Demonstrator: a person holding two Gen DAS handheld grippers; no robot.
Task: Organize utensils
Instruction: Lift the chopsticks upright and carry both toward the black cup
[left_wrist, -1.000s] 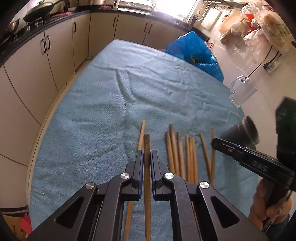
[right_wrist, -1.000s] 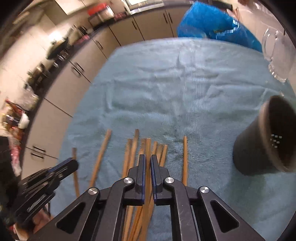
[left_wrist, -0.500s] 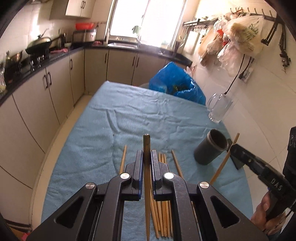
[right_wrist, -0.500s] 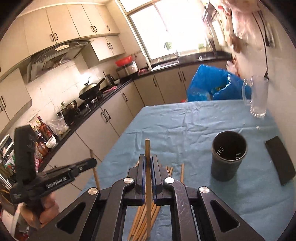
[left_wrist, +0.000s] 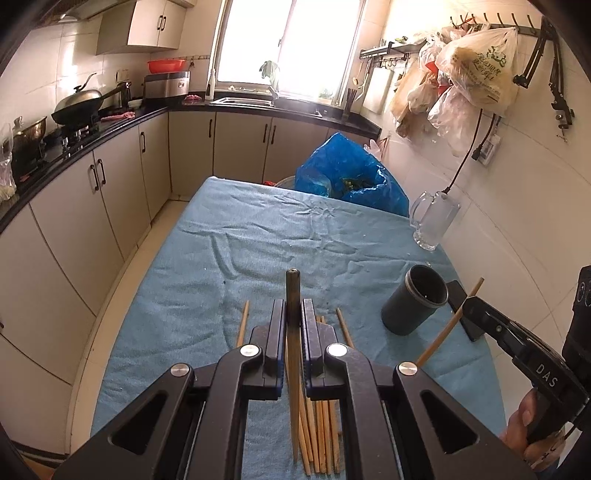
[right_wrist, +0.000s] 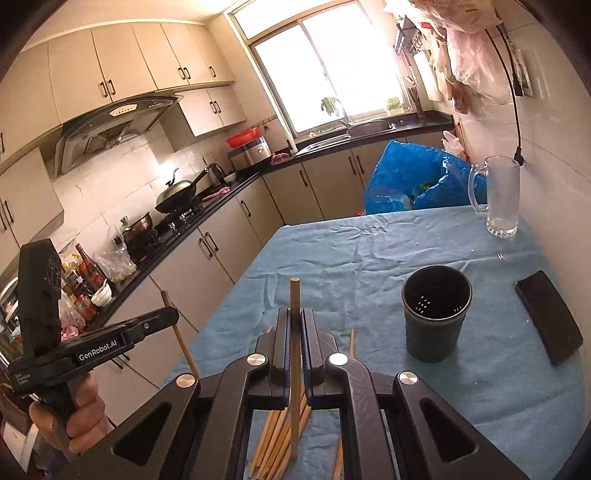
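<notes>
My left gripper (left_wrist: 293, 310) is shut on a wooden chopstick (left_wrist: 293, 295) and holds it upright above a row of several chopsticks (left_wrist: 321, 424) lying on the blue cloth (left_wrist: 280, 240). My right gripper (right_wrist: 294, 317) is shut on another chopstick (right_wrist: 294, 295), also upright, above the same pile (right_wrist: 280, 435). The dark utensil cup (left_wrist: 415, 304) stands upright on the cloth to the right; in the right wrist view it (right_wrist: 436, 314) is right of my fingers. Each gripper shows in the other's view, the right one (left_wrist: 476, 308) and the left one (right_wrist: 162, 319).
A glass mug (right_wrist: 500, 195) and a blue plastic bag (right_wrist: 410, 177) are at the far end of the table. A black phone (right_wrist: 548, 317) lies right of the cup. Kitchen cabinets (left_wrist: 85, 199) run along the left.
Both grippers have lifted their chopsticks off the cloth and risen well above the pile. The views have tilted up from the table towards the kitchen.
</notes>
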